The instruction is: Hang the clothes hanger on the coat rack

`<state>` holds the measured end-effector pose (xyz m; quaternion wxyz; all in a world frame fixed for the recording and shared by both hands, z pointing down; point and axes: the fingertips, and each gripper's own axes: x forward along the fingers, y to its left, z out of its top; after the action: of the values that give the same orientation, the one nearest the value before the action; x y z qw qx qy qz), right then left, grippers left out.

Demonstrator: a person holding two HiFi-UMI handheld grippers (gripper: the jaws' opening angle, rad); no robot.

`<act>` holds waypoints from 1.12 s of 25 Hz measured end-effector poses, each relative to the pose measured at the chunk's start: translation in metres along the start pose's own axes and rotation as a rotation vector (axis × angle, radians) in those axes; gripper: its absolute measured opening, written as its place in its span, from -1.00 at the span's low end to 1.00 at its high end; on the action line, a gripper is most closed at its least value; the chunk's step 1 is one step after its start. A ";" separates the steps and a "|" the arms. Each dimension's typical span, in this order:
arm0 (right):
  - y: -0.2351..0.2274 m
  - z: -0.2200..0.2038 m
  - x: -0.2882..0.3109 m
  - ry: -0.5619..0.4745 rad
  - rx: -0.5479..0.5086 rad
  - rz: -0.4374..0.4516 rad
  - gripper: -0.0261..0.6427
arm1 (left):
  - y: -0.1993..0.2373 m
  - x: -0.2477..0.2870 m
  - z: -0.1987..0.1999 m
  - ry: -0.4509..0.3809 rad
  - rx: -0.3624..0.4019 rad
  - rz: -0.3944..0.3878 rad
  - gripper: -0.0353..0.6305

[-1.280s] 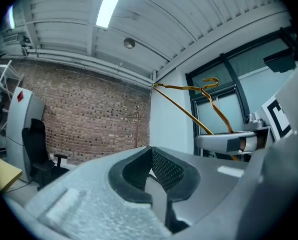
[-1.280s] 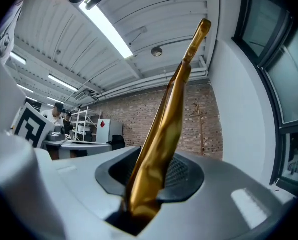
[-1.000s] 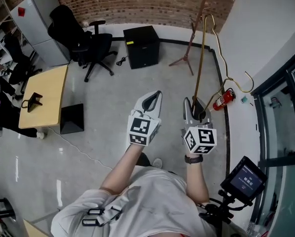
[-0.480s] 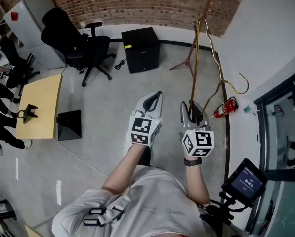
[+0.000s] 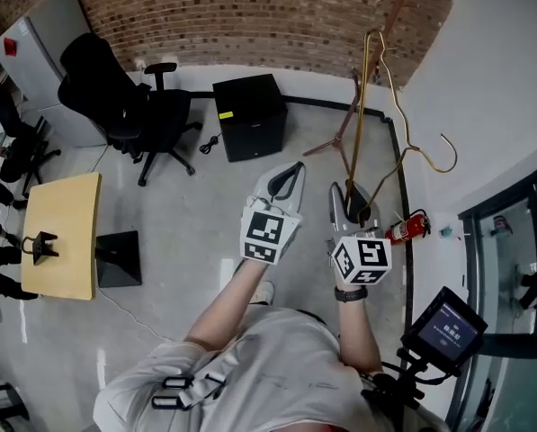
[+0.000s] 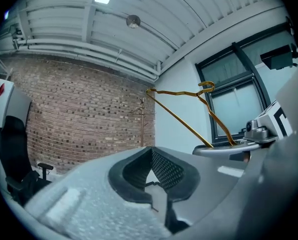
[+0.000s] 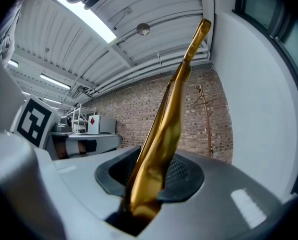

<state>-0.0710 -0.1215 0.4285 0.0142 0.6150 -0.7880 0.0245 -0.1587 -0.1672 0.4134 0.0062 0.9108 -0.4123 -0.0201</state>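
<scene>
At the far left of the head view, a yellow desk (image 5: pixel 61 232) is being shown on the grey floor (image 5: pixel 187 214), with a small black stand (image 5: pixel 40 244) resting on it and a black box (image 5: pixel 120 259) lying just beside it. Further along, a black office chair (image 5: pixel 115 93) and a black cabinet (image 5: pixel 248 115) are being shown in front of the brick wall (image 5: pixel 250 12). Toward the middle, the left tongs (image 5: pixel 297 165) are being held out level at the end of the person's bare arm. Their jaws are being kept together at the tips, and nothing is being held between them. Just to their right, the right tongs (image 5: pixel 353 203) are being held level as well. Their jaws are being pressed onto the lower end of the gold clothes hanger (image 5: pixel 359 120), which is rising steeply out of them, with its hook curling off to the right toward the white wall. Ahead of the hanger, the wooden coat rack (image 7: pixel 207 129) is being shown standing by the brick wall, and the hanger is not yet being borne by it. At the right, a red fire extinguisher (image 5: pixel 408 227) is being shown low by the wall, and a dark screen (image 5: pixel 445 325) on a mount nearer the person.
</scene>
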 end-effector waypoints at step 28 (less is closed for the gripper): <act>-0.374 -0.030 0.188 0.075 -0.001 -0.029 -0.56 | -0.032 0.409 -0.037 0.048 0.023 -0.075 -0.90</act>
<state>0.2457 -0.3926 0.4766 0.0446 0.6251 -0.7778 0.0469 0.1363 -0.4533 0.4365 0.0048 0.9258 -0.3780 0.0063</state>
